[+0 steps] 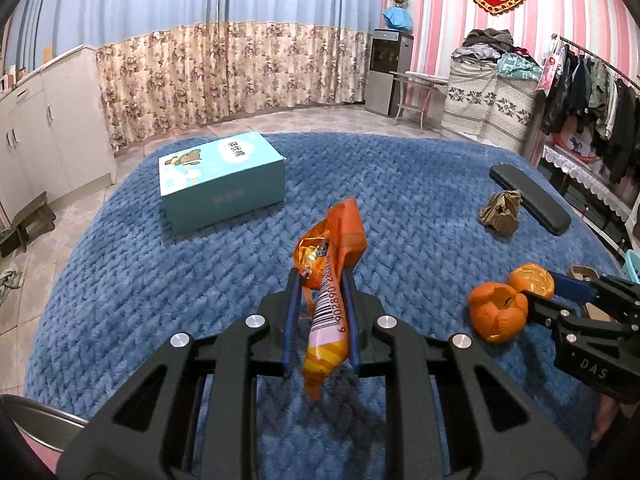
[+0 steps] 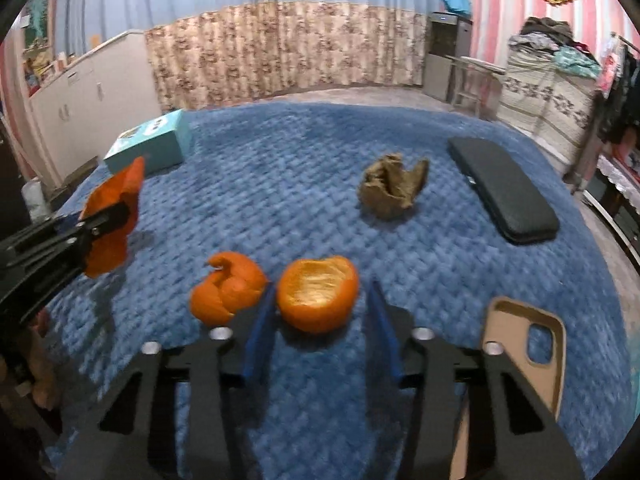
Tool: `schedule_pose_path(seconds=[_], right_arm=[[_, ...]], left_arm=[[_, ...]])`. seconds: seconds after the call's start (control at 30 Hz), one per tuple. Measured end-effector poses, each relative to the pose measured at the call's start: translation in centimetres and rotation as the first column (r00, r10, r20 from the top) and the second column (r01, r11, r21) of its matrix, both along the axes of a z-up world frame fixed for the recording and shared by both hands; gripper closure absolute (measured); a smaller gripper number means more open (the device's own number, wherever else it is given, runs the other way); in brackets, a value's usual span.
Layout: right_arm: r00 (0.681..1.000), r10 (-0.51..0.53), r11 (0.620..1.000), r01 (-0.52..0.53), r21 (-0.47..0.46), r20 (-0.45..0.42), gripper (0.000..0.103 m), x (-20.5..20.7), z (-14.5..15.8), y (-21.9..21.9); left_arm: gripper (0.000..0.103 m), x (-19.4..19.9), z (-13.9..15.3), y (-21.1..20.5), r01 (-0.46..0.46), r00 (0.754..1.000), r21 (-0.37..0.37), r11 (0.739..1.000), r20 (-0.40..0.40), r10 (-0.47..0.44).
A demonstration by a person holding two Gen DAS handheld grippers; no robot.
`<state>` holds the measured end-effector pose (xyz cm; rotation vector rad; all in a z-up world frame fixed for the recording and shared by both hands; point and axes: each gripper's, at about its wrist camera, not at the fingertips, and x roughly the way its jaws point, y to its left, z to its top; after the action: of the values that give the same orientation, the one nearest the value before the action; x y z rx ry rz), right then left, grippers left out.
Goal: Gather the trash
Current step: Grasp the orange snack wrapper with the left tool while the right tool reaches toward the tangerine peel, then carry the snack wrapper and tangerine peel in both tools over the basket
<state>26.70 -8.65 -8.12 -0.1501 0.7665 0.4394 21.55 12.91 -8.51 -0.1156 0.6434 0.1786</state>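
While the left gripper (image 1: 320, 280) holds its jaws clamped on the orange snack wrapper (image 1: 332, 280), lifted clear of the blue blanket (image 1: 200, 300), the right gripper (image 2: 320, 300) sits low with its jaws apart around the cup-shaped orange peel (image 2: 318, 294) — one blue finger (image 2: 260, 320) on each side, neither clearly touching it. A second orange peel (image 2: 226, 294), curled and split, lies just beside the left finger, almost against it. Farther back on the blanket rest a crumpled brown paper (image 2: 394, 186), a black case (image 2: 502, 190) and a teal box (image 2: 150, 146); a tan phone case (image 2: 528, 356) lies near the right finger.

The step in hand looks like grasping the cupped peel. To do it well, the right gripper should be pushed a little farther forward so the pads meet the peel at its widest part, then closed gently — a hollow peel will likely fold or squirt out under a hard squeeze. The neighbouring peel may be nudged by the left finger, so a straight, centred close is better than a sweep. The wrapper should be kept pinched and level meanwhile; where the trash goes is not clear from either view
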Motion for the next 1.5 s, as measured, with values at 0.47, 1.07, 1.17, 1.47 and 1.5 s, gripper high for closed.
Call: schedule_pose_path(seconds=[0.47, 1.07, 1.17, 1.47, 1.5], right_arm=[[0.991, -0.093, 0.993, 0.085, 0.079, 0.100, 0.068, -1.9, 3.2, -6.5], [0.855, -0.417, 0.908, 0.408, 0.096, 0.309, 0.068, -7.0, 9.4, -25.0], [0.824, -0.470, 0.881, 0.459, 0.113, 0.315, 0.068, -7.4, 9.3, -27.9], [0.743, -0.590, 0.805, 0.573, 0.155, 0.317, 0.068, -8.2, 8.8, -34.9], [0.736, -0.598, 0.799, 0.581, 0.156, 0.316, 0.068, -8.5, 8.8, -35.5]], left_arm=[[0.084, 0.0, 0.3, -0.5, -0.031, 1.000, 0.042, 0.999, -0.002, 0.031], [0.084, -0.2, 7.1, -9.5, 0.136, 0.983, 0.058, 0.989, 0.117, -0.142], [0.084, 0.3, 7.8, -11.9, 0.179, 0.974, 0.058, 0.982, 0.129, -0.185], [0.084, 1.6, 9.6, -20.7, 0.320, 0.930, 0.060, 0.945, 0.169, -0.326], [0.084, 1.6, 9.7, -21.6, 0.333, 0.925, 0.064, 0.941, 0.172, -0.339]])
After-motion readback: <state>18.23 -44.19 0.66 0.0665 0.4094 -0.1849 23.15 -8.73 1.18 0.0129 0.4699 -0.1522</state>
